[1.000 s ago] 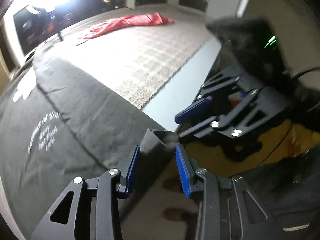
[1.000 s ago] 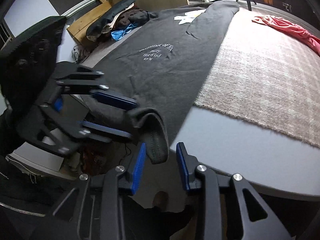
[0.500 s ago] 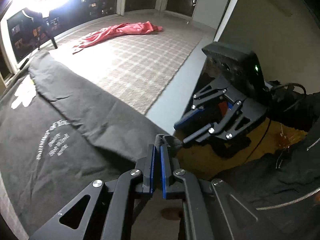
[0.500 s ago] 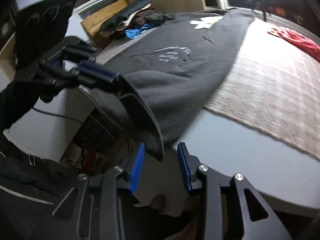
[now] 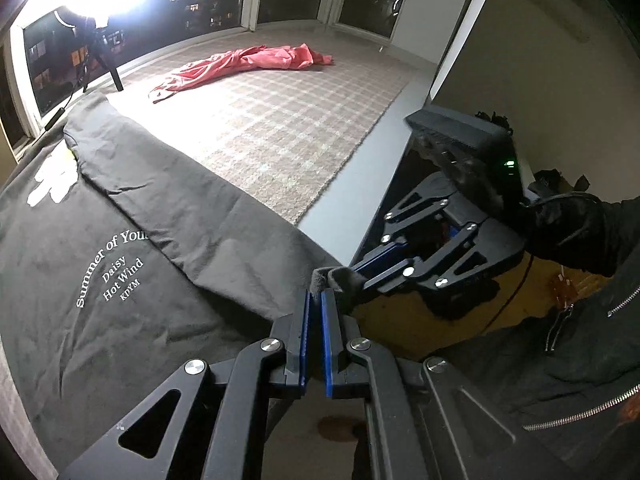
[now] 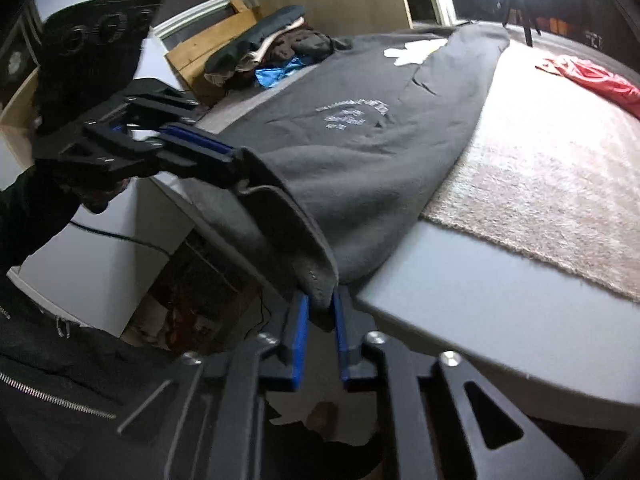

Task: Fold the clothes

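The dark sweatshirt (image 5: 132,264) lies spread on the bench (image 6: 472,296), partly over a checked mat (image 5: 280,128), its near hem hanging off the edge. The left gripper (image 5: 314,300) is clamped on one part of that hem; the right gripper (image 6: 321,312) is closing, its fingers (image 6: 300,320) pinching the ribbed hem a little further along. This looks like the start of a fold. Next, both hands likely need to lift together and carry the hem forward over the printed chest, keeping it taut. A red garment (image 5: 248,64) waits far off.
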`<state>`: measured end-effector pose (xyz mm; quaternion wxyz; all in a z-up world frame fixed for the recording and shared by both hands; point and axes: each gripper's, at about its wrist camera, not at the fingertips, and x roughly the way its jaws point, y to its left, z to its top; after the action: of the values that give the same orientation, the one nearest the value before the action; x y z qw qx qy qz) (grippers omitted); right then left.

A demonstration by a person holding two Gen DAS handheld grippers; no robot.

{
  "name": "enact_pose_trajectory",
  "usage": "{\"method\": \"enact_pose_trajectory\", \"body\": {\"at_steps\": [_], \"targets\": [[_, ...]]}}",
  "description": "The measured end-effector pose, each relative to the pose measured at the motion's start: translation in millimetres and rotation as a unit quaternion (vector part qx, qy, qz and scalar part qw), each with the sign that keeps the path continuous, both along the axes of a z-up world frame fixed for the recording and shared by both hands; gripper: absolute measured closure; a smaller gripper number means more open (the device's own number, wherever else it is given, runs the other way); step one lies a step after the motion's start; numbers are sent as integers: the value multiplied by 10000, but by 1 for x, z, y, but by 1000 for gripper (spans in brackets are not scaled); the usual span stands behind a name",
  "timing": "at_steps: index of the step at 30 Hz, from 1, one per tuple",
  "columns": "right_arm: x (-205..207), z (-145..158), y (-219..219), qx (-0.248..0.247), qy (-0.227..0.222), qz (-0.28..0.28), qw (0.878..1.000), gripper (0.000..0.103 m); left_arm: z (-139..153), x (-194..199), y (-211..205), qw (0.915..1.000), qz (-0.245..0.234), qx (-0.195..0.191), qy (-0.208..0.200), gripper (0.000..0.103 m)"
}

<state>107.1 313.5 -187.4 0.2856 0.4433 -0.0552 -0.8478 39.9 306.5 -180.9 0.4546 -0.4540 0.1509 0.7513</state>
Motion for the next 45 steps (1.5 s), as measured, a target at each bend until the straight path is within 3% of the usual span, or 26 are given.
{"method": "enact_pose_trajectory", "body": {"at_steps": [5,9,13,22,33,39,42,44,45], "targets": [[22,3,8,139,-47,-543,9984,93,-9,8,3,9998,-146,-97,94,98],[38,-4,8,-150,-336,-46,9993,93,-32,18,3,9988,-295,-394,9,98],[26,2,17,235,-18,-185,9996,93,-47,20,-4,9978,-288,-583,-87,98],[-20,-8,3,663,75,475,9966,93,-42,13,-13,9978,-201,-631,-27,98],[-28,-7,-9,725,8,677,9951,93,-45,7,-14,9975,-163,-685,-36,98],[-26,-6,-15,782,17,729,9943,88,-47,8,-14,9973,-208,-698,-68,98],[-21,-6,-19,1007,197,767,9918,89,-48,8,-14,9973,-207,-705,-67,98],[-18,-7,-21,1235,316,681,9895,101,-47,8,-15,9974,-198,-696,-65,98],[-17,-7,-20,1250,302,640,9896,101,-46,8,-15,9974,-193,-692,-63,98]]}}
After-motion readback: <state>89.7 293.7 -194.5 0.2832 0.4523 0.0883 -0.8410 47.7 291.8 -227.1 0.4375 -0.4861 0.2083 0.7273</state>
